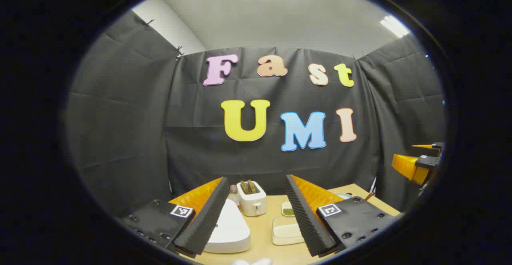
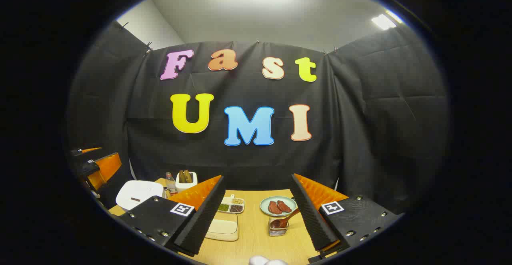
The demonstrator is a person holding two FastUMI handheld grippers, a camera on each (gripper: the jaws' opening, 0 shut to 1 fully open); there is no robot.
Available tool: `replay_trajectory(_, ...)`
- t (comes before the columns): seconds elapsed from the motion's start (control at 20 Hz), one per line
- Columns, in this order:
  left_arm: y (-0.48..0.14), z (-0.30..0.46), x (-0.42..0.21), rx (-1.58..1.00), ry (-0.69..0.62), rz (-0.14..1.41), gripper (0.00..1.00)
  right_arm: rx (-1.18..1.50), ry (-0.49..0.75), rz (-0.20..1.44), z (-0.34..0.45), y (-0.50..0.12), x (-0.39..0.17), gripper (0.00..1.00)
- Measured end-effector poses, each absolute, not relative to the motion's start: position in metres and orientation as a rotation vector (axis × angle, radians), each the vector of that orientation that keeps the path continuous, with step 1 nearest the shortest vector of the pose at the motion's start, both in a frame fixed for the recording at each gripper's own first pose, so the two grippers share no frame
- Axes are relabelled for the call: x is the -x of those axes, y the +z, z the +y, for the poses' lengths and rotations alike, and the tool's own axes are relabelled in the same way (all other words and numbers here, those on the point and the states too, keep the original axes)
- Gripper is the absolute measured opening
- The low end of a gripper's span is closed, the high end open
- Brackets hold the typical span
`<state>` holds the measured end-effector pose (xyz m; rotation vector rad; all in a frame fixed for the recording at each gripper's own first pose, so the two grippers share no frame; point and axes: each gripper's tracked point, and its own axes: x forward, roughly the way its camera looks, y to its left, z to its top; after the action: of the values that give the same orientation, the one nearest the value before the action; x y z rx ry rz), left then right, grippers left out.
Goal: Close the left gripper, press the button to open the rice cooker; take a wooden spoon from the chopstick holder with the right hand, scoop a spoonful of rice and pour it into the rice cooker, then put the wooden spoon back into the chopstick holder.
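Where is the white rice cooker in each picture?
Left gripper view: the rice cooker sits low and left of centre, partly behind the near finger.
Right gripper view: it is at the far left of the table.
Shared landmark: the toaster stands just behind it.

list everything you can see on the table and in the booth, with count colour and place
rice cooker: 1, white, lid shut, table's left side
toaster: 1, white, behind the cooker
bottle: 1, clear, between cooker and toaster
divided dish: 1, white, holding green, tan and dark grains, table middle
rice container: 1, cream, in front of the dish
plate: 1, pale green, two brown pieces on it, right of the dish
chopstick holder: 1, clear, in front of the plate
wooden spoon: 1, brown, in the holder
table: 1, light wood
left gripper: open
right gripper: open
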<state>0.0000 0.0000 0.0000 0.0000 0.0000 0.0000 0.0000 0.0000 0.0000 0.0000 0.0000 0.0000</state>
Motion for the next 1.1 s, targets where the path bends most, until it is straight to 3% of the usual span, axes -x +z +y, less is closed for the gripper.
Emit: replay_trajectory(1.1, -0.0052, 0.0103, -0.0024, 0.014, -0.008, 0.022, 0.96, -0.008, -0.002, 0.022, 0.0035, -0.0086, -0.0019, 0.99)
